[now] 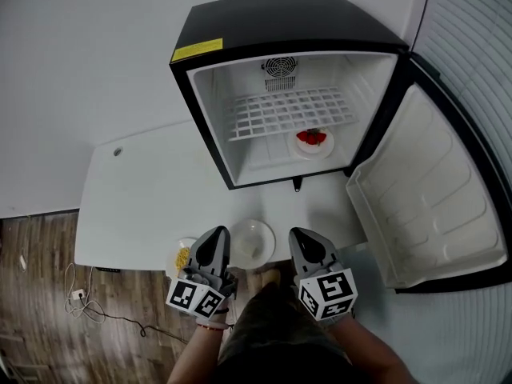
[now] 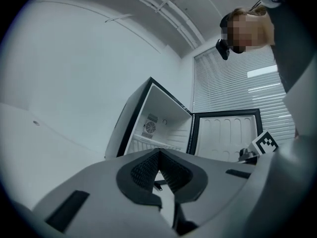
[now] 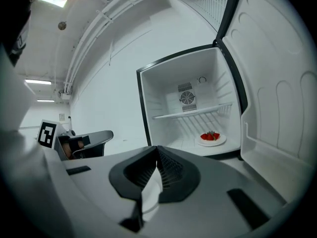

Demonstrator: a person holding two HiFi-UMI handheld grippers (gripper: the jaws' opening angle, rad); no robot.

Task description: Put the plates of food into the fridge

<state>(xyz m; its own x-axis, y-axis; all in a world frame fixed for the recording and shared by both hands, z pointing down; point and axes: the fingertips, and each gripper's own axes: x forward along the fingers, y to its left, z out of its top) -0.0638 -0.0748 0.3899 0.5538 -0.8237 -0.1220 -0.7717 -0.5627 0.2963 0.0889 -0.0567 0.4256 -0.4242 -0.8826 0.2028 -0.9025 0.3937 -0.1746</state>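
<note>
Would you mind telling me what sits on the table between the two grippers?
A white plate lies on the table between the left gripper and the right gripper, near the table's front edge. The head view shows it.

A white table [image 1: 144, 206] stands on a wooden floor [image 1: 36, 254] against a pale wall [image 1: 80, 54]. A small round hole [image 1: 118, 151] sits near the tabletop's far left corner. A cable with a white plug [image 1: 78, 295] lies on the floor by the near left corner.
</note>
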